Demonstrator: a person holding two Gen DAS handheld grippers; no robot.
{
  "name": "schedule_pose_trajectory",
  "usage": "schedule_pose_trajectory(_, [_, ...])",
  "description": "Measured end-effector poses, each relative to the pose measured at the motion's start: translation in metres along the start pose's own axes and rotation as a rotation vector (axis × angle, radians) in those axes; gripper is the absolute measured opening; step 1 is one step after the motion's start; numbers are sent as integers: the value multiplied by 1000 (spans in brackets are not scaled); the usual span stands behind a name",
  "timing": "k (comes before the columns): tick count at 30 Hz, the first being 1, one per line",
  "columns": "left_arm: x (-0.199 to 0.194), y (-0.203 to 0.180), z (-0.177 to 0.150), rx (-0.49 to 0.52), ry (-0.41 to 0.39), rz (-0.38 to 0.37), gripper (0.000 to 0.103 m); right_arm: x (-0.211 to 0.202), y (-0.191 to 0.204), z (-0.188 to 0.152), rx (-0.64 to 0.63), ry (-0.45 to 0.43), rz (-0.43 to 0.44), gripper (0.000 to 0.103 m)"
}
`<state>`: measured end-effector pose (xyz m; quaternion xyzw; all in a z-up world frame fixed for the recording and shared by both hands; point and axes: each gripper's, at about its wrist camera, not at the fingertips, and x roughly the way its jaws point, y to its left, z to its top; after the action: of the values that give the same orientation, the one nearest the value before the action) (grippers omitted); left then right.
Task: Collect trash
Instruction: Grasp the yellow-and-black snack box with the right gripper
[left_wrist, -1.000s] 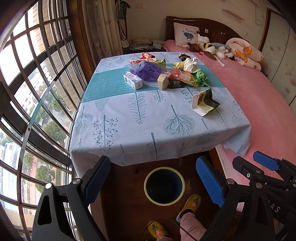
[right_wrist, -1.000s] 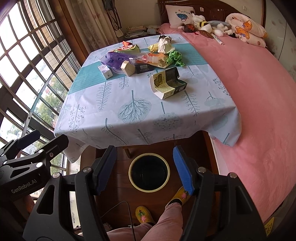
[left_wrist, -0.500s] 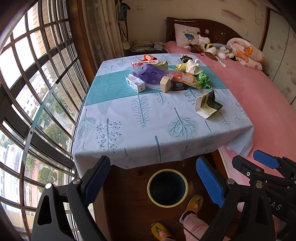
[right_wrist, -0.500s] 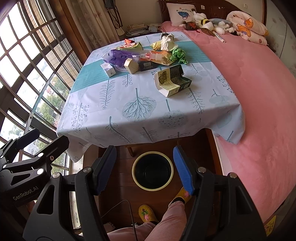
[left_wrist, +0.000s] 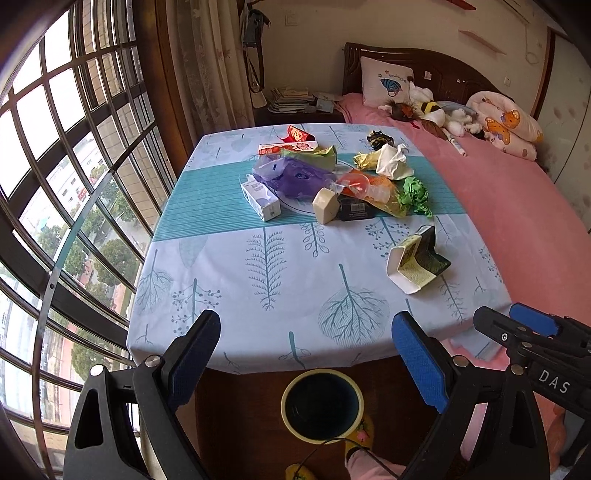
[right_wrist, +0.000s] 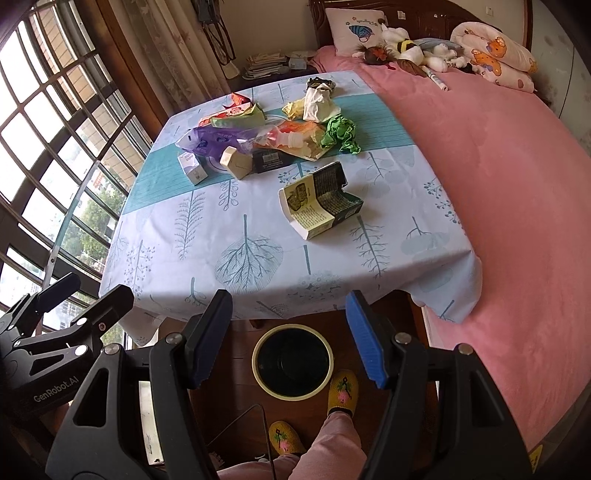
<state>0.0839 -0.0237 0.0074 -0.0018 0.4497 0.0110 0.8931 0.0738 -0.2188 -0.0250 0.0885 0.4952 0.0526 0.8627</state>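
Observation:
Trash lies on the table with the tree-print cloth (left_wrist: 229, 280) (right_wrist: 173, 236): an opened cardboard box (left_wrist: 417, 264) (right_wrist: 319, 205) nearest, then a pile with a purple bag (left_wrist: 291, 177) (right_wrist: 207, 138), small white carton (left_wrist: 260, 201) (right_wrist: 192, 168), green crumpled paper (left_wrist: 415, 192) (right_wrist: 340, 133) and white tissue (left_wrist: 393, 162) (right_wrist: 317, 101). A yellow-rimmed dark bin (left_wrist: 321, 406) (right_wrist: 291, 360) stands on the floor below the table's near edge. My left gripper (left_wrist: 306, 350) and right gripper (right_wrist: 288, 332) are both open and empty, held above the bin short of the table.
A pink bed (left_wrist: 517, 206) (right_wrist: 498, 184) with pillows and soft toys runs along the table's right side. A barred bay window (left_wrist: 55, 184) is on the left. The person's slippered feet (right_wrist: 341, 393) stand by the bin.
Both grippers have moved forward and slightly up towards the table; the table and trash look nearer and lower in view. Both stay open.

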Motion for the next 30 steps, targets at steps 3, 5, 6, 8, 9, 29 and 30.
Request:
schedule_pose_trajectory(3, [16,-3,19,-30,11,40,96,16,-12,27,-3,17,17,62])
schedule_pose_trajectory(5, [26,-2,29,-52,18,66,96,30,-18,47,3,31,32,62])
schedule_pose_trajectory(6, [30,-1,34,-59,21,80,96,39,-22,57,12,42,43,62])
schedule_pose_trajectory(8, [39,0,41,-76,26,111,96,57,-27,76,30,65,63,62])
schedule_pose_trajectory(9, [42,1,44,-88,29,125,96,67,-30,85,39,76,69,62])
schedule_pose_trajectory(29, [96,28,49,-225,110,224,96,234,-15,142,112,278,-38,43])
schedule_pose_trajectory(30, [99,26,52,-217,111,219,96,234,-14,141,102,277,-24,33])
